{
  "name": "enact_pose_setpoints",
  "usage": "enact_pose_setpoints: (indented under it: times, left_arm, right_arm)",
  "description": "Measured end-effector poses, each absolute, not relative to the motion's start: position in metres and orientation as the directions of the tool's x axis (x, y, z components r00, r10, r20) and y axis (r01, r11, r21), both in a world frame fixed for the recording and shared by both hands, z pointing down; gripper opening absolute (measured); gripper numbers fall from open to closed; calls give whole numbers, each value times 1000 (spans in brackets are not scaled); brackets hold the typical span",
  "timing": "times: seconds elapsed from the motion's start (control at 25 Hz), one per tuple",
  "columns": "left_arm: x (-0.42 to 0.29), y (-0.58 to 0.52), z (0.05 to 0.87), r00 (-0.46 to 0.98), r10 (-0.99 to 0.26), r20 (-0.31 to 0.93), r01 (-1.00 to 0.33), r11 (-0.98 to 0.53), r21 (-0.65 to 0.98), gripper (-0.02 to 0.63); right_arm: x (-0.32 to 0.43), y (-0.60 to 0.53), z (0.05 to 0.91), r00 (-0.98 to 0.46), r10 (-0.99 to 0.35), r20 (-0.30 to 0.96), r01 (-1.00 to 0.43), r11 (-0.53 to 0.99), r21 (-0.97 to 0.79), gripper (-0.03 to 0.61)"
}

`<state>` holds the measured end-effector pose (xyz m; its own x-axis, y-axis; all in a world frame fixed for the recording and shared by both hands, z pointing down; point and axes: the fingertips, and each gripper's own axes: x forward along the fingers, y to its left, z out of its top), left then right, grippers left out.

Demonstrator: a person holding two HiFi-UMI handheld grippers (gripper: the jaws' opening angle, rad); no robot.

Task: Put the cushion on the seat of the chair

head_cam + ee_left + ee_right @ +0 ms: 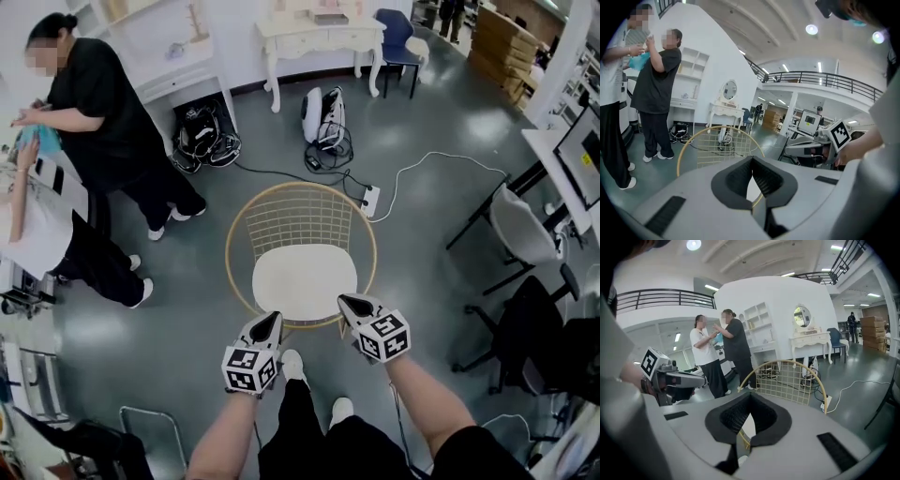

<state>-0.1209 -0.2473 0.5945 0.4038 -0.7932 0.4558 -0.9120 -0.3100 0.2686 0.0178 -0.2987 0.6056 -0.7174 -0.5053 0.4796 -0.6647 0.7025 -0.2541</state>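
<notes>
- The white cushion [305, 281] lies flat on the seat of the chair [298, 208] (a round chair with a gold wire back).
- The left gripper [270, 323] is held up in the air, near the front edge of the seat. Its jaws are squeezed tight together, and nothing is in them.
- The right gripper [351, 305] is next to it, near the same front edge. Its jaws are pressed together too, and they hold nothing.
- Each gripper view shows the gold wire back past the closed jaws, with a bit of white cushion low down.
- Two people [94, 122] stand close together on the left, well apart from the chair.
- A power strip [370, 200] lies on the grey floor [441, 103] behind the chair. A white cable [441, 156] runs from it.
- A white dressing table [323, 36] stands by the far wall.
</notes>
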Motion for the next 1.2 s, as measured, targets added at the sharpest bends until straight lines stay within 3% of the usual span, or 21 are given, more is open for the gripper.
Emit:
enact_pose_setpoints:
  times: [0.72,1.2]
  left_arm:
    - [-30,-111,480,368,-857,360,-929,-322,182,15]
    - [-34,-32,457,401,-855,329,-916,-363,171,15]
  right_arm:
    - [87,-170,473,-802,-482,354,-563,807,-177,12]
    - [81,-89,449,-798,-506,326,-578,796,-179,12]
